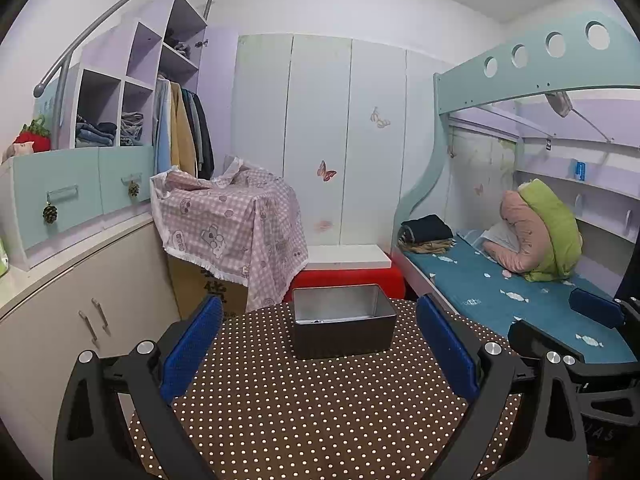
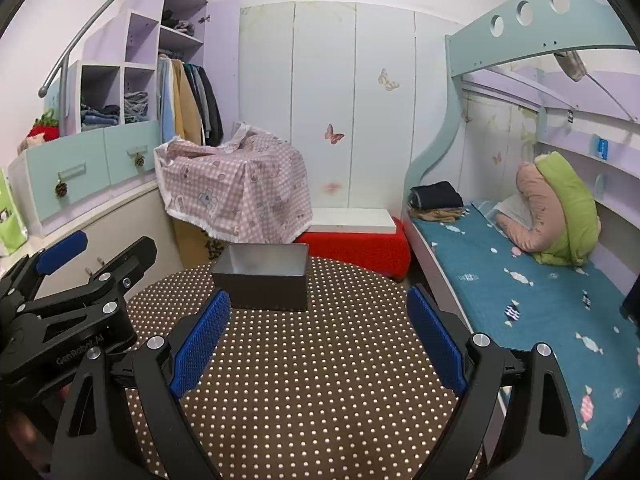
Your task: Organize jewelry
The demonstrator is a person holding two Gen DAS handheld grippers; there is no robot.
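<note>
Your left gripper point(image 1: 320, 344) hangs over the round table point(image 1: 320, 412), its ribbed blue pads point(image 1: 192, 348) spread wide with nothing between them. Same for your right gripper point(image 2: 318, 338): textured blue pads point(image 2: 200, 340) apart, holding nothing. Black plastic arms with silver bolts on both.

The table wears a brown cloth with a tight grid of white dots. The rectangular tin box point(image 1: 344, 322) sits on it toward the far edge, straight ahead of the left gripper and a little left of centre for the right one, touching neither. Dark matte outer walls, dull brushed-metal inside, rounded corners, lid off. Something small and dark lies on its floor by the near wall; too tiny to tell whether it is jewelry.

Behind the table: a red fuzzy stool point(image 2: 360, 246) with a flat white board on top, a cardboard box under a pink checked cloth point(image 1: 232, 216), a bunk bed with a teal candy-print sheet point(image 2: 520, 280).
</note>
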